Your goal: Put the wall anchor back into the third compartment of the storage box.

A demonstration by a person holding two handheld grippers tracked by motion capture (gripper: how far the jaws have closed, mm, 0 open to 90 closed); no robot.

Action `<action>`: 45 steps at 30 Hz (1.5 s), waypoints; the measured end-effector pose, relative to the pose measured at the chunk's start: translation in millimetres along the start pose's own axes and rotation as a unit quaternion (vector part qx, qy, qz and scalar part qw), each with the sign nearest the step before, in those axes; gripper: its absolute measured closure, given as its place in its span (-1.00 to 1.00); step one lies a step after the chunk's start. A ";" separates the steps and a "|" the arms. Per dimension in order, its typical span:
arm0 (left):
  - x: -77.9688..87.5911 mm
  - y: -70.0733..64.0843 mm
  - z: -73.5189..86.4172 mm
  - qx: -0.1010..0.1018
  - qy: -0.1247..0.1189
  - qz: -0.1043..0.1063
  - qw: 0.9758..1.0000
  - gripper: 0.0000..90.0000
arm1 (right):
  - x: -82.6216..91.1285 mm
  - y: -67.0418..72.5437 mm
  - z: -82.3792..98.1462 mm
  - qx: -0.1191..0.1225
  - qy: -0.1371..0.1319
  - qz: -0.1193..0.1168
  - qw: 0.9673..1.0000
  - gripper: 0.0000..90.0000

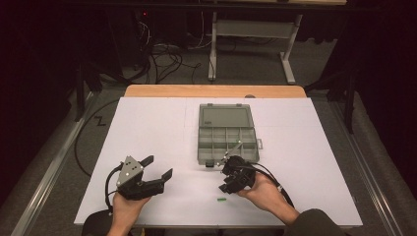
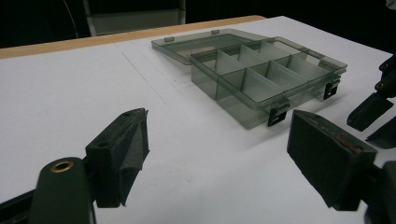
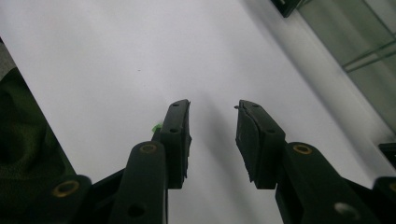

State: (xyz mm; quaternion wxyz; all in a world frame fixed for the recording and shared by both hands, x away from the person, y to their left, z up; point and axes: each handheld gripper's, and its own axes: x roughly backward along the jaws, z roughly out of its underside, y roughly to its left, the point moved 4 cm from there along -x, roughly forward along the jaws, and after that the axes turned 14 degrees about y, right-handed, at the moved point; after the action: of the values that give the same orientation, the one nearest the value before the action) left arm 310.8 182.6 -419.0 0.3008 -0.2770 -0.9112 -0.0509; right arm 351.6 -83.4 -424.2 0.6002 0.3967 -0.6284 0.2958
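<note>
Smooth white table (image 1: 147, 128), translucent grey compartmented plastic box (image 1: 227, 142) at 12 o'clock, tiny green piece (image 1: 221, 200), right tool (image 1: 230, 183) half-open, empty, left tool (image 1: 158, 168) wide, empty.

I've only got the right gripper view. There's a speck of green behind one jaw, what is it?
Observer: A small green piece lying on the white table, close beside the right tongs, towards the person.
Operator: Is that box open?
Observer: Yes, the compartment box has its lid laid back flat on the far side.
Operator: Where are the left tongs?
Observer: The left tongs are open and hold nothing, left of the box.
</note>
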 end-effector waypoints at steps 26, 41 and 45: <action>0.2 0.6 0.2 0.003 0.000 -0.002 1.000 -0.52 | -15.9 20.7 -1.7 0.034 0.037 -0.005 0.999 0.54; 0.3 0.9 0.2 0.004 0.001 -0.003 1.000 -0.52 | -20.5 23.1 -2.6 0.045 0.051 0.001 0.998 0.68; 0.3 1.0 0.2 0.005 0.002 -0.003 1.000 -0.52 | -20.8 23.8 -2.9 0.051 0.053 0.004 0.997 0.72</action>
State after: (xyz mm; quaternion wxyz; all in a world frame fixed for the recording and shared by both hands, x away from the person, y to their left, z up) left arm 311.0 183.7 -419.1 0.3034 -0.2725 -0.9118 -0.0482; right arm 332.0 -65.8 -441.9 0.6103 0.4083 -0.5813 0.3507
